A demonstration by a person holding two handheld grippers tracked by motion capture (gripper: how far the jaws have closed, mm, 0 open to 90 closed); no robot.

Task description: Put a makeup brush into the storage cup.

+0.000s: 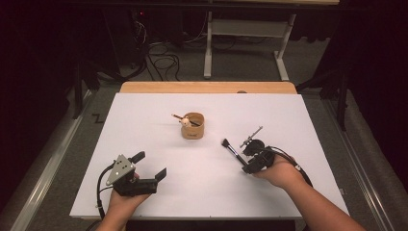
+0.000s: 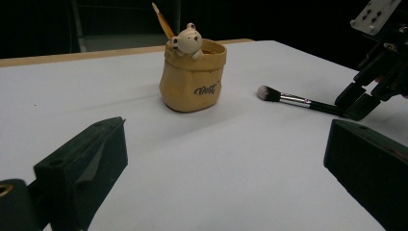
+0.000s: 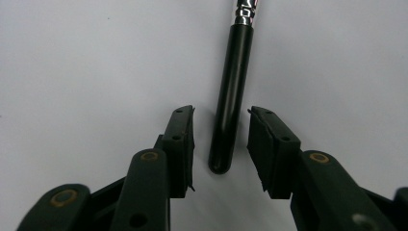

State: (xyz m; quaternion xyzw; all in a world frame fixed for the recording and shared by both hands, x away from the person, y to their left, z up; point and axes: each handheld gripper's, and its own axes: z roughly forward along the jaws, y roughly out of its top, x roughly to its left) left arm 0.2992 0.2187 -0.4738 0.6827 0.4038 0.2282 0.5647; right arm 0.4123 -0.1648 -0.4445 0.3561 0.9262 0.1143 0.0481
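Observation:
A black-handled makeup brush (image 1: 232, 149) (image 2: 298, 100) lies flat on the white table sheet, bristles toward the cup. My right gripper (image 1: 249, 157) (image 3: 221, 113) is low over the handle's end (image 3: 233, 86). One jaw stands on each side of it with a small gap at both pads, so it is open and not pressing. The same gripper (image 2: 358, 98) appears at the right of the left gripper view. My left gripper (image 1: 150, 165) (image 2: 227, 124) rests open near the front left with nothing between its jaws.
A tan pouch-shaped cup (image 1: 193, 129) (image 2: 192, 82) with a small bear figure and a stick in it stands mid-table. A thin metallic tool (image 1: 251, 135) lies just behind the right gripper. The sheet (image 1: 144, 120) ends at a wooden strip (image 1: 207, 87) at the back.

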